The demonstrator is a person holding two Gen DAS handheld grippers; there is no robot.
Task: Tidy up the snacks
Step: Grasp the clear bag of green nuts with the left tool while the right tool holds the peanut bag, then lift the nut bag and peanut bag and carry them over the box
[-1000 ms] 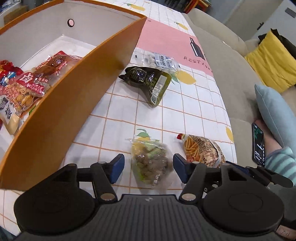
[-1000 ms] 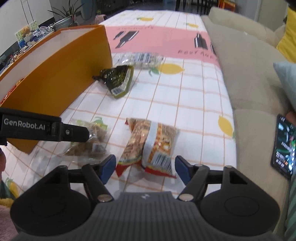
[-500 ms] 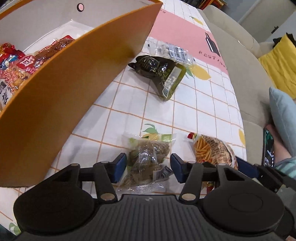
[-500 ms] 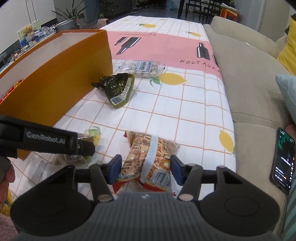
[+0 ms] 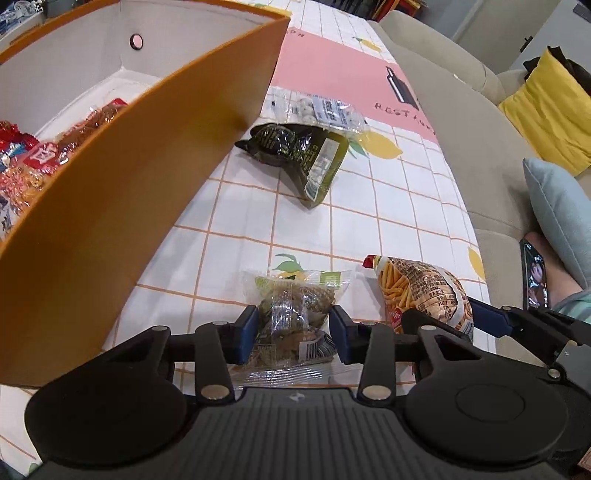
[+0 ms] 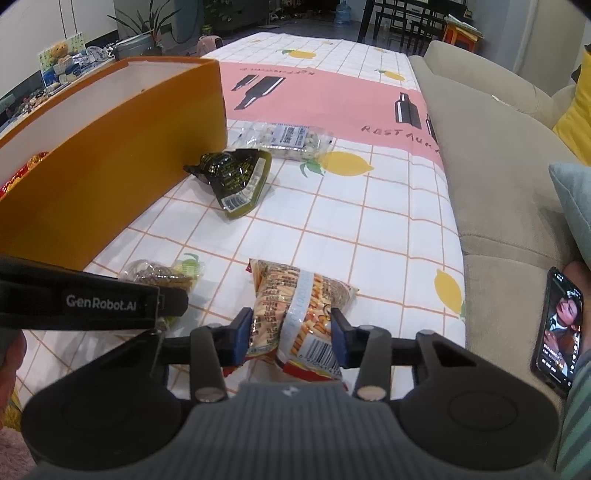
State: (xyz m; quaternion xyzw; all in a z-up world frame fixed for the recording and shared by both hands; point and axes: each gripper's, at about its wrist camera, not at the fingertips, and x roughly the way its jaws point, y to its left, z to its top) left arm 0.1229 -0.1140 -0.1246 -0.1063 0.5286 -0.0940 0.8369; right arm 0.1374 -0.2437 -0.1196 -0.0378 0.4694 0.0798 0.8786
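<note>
Both grippers now closed in, left gripper (image 5: 293, 334) pinching clear brownish snack bag (image 5: 295, 314), right gripper (image 6: 291, 338) squeezing crinkly fries bag (image 6: 295, 302), orange box (image 5: 122, 206) along tablecloth's (image 5: 258, 218) left edge, dark green pack (image 5: 299, 155) beyond.

Setting: a home living room. A beige sofa (image 6: 491, 155) runs along the right side of the table, carrying a yellow cushion (image 5: 546, 114) and a pale blue cushion (image 5: 565, 221). The table wears a lemon-print tablecloth (image 6: 388, 229). Far end: potted plant (image 6: 147, 22), dining chairs (image 6: 406, 18), water jug (image 6: 341, 14). Far left, a shelf of toys (image 6: 62, 59).
</note>
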